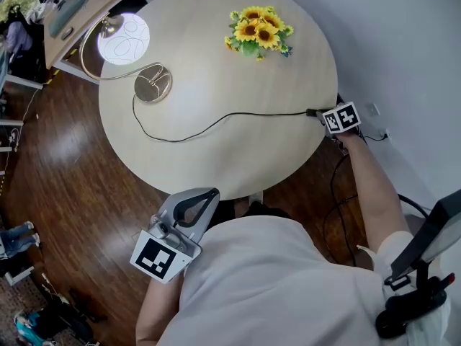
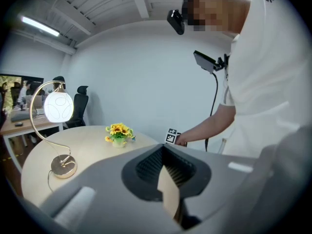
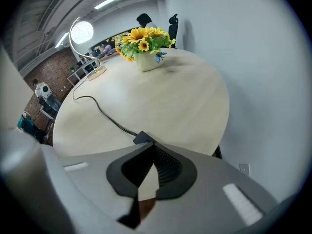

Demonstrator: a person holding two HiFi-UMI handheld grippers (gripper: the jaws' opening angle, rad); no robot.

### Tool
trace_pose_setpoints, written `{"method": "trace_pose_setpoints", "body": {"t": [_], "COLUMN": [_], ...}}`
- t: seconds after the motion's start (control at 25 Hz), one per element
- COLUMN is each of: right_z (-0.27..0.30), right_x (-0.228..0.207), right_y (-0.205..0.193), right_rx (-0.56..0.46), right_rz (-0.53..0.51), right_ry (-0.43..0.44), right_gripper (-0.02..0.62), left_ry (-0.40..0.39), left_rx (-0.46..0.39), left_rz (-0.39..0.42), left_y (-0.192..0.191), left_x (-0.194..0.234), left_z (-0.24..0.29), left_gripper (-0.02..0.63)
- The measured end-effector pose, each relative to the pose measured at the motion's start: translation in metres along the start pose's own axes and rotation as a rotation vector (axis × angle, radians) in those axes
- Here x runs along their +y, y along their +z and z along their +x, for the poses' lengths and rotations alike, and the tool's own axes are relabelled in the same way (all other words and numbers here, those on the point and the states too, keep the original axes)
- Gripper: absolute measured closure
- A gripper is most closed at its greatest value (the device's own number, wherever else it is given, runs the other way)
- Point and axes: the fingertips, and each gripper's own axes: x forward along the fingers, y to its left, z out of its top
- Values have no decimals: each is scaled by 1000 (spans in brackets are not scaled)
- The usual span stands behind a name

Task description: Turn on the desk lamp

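The desk lamp stands at the far left of the round table (image 1: 238,78); its globe shade (image 1: 123,39) glows white above a brass base (image 1: 153,83). Its black cord (image 1: 216,125) runs right to an inline switch (image 1: 312,112) near the table's right edge. My right gripper (image 1: 321,114) is shut, and its tips touch that switch (image 3: 143,137). My left gripper (image 1: 209,193) is shut and empty, hanging just off the table's near edge. In the left gripper view the lit shade (image 2: 58,106) shows at the left.
A small pot of sunflowers (image 1: 258,32) stands at the table's far side. A cluttered wooden desk (image 1: 79,9) lies beyond the lamp. A wall socket (image 1: 372,110) and loose cables (image 1: 335,193) are to the right, over dark wood floor (image 1: 65,186).
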Motion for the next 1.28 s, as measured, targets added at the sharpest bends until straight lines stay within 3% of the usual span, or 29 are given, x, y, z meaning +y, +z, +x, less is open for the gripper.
{"method": "trace_pose_setpoints", "body": {"t": [0.48,0.68,0.88,1.04,1.28], "right_z": [-3,-42,-99,-137,-187], "right_x": [-1,21,72,121,179], "right_y": [3,25,41,33,-3], "right_rx": [-41,-221,-421,-530,-613], "right_rz": [11,-33,-79,-131,-198], "right_ry": [-23,-29,31,108,192], "right_gripper": [592,592,592,592,592], "left_ry": [6,21,44,40,-16], "left_rx": [0,-3,-25,-28,-5], "left_rz": [-2,5,19,30,42], "left_y": [-1,0,9,10,-4], "left_x": [4,2,-13,-33,-70], "left_z": [2,2,7,15,19], "left_gripper": [589,589,589,589,589]}}
